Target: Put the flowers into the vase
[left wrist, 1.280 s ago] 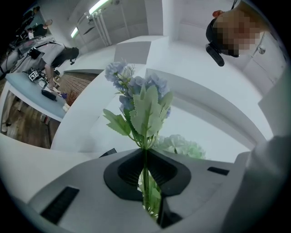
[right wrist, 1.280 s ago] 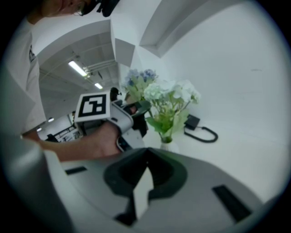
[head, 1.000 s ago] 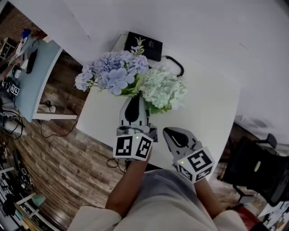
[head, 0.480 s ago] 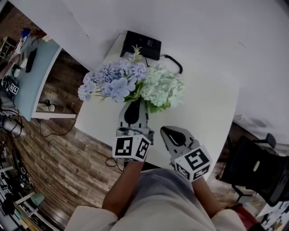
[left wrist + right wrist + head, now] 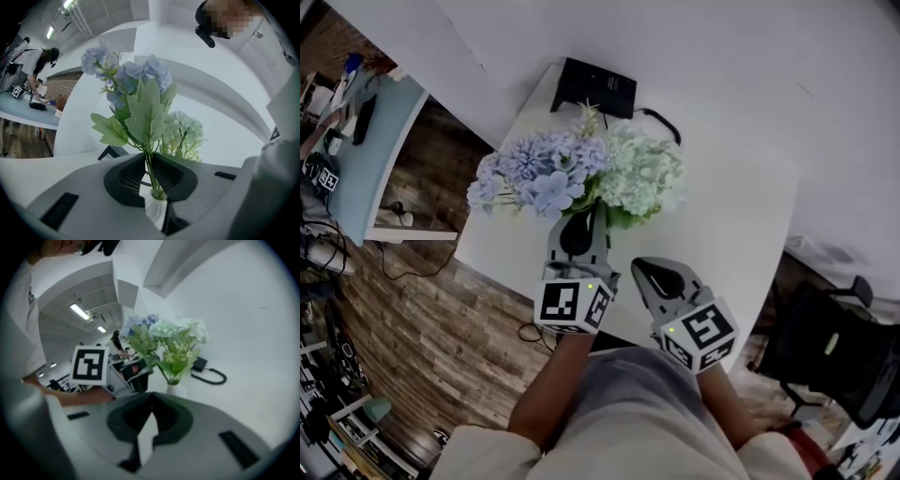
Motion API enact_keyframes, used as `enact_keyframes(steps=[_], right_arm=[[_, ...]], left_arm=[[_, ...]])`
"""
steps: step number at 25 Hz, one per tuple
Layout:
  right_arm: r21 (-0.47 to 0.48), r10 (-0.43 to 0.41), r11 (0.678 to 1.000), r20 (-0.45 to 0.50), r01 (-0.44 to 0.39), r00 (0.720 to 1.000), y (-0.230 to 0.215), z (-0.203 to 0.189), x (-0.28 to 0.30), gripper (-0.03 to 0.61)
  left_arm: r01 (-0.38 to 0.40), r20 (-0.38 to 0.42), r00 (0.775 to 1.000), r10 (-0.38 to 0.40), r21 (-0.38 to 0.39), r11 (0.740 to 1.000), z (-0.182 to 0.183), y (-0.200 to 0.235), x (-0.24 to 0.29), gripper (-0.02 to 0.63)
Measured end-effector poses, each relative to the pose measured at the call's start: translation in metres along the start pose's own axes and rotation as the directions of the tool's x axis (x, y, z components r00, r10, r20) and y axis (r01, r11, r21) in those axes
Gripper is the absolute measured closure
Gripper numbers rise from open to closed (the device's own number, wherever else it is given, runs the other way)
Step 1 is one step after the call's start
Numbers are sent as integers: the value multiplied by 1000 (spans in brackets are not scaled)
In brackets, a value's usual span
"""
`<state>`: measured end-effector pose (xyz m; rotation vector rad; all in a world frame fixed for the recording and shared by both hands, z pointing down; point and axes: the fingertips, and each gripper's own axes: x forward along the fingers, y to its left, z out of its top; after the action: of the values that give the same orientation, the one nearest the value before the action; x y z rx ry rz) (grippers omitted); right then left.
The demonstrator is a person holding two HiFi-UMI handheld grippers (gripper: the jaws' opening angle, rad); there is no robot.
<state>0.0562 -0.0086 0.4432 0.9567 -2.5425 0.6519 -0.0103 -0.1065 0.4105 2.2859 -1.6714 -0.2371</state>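
Note:
A bunch of blue flowers (image 5: 539, 173) leans left next to a pale green bunch (image 5: 642, 173) on the white table (image 5: 731, 234). The blooms hide the vase in the head view. The small white ribbed vase (image 5: 155, 208) shows in the left gripper view with the blue bunch's stems (image 5: 151, 176) running down into its mouth. My left gripper (image 5: 591, 211) holds level and its jaws are opening, the pads still touching those stems. My right gripper (image 5: 639, 267) rests shut and empty near the table's front edge, pointing at the vase (image 5: 174, 390).
A black box (image 5: 595, 89) with a looped cable (image 5: 664, 129) lies at the table's far edge. Wood floor and a light blue desk (image 5: 380, 159) are to the left. A black chair (image 5: 834, 352) stands at the right.
The left gripper has sunk a little with the blue bunch, which now sits closer against the pale green blooms. The right gripper has stayed put.

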Motion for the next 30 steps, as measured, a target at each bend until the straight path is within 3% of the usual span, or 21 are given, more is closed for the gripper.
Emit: enact_keyframes(steps=[30], right_arm=[[8, 8, 1000, 15, -8, 1000, 2, 6, 6, 555]], left_arm=[[27, -120, 993, -8, 153, 988, -35, -1, 0, 529]])
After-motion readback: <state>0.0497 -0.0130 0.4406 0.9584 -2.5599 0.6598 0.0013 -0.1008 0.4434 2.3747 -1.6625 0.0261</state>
